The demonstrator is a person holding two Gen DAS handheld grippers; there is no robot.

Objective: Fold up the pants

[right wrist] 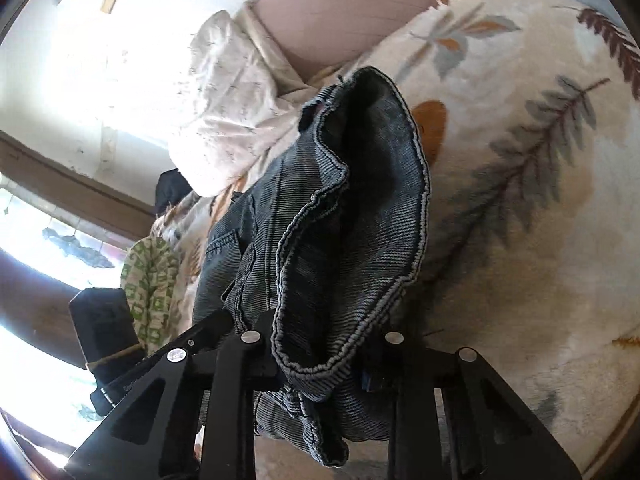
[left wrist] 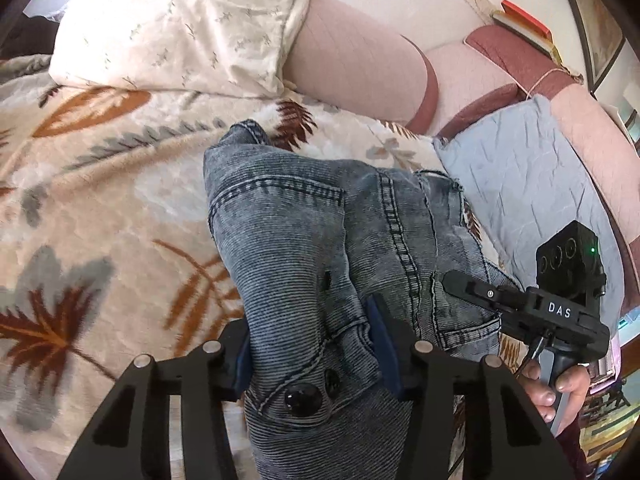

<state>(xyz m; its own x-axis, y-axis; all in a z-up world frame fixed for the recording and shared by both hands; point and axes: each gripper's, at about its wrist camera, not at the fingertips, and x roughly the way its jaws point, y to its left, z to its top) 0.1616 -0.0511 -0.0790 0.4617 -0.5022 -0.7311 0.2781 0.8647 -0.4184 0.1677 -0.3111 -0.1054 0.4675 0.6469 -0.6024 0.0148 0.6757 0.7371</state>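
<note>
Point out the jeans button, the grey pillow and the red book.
jeans button (left wrist: 303,399): left wrist view, centre of the dark dome.
grey pillow (left wrist: 516,184): left wrist view, middle of its wrinkled face.
red book (left wrist: 522,16): left wrist view, its red cover.

The right gripper (right wrist: 326,354) pinches a bunched edge of the blue jeans (right wrist: 344,216). The jeans hang over a soft blanket (right wrist: 520,208) with leaves on it. A white pillow (right wrist: 224,112) lies behind.
</note>
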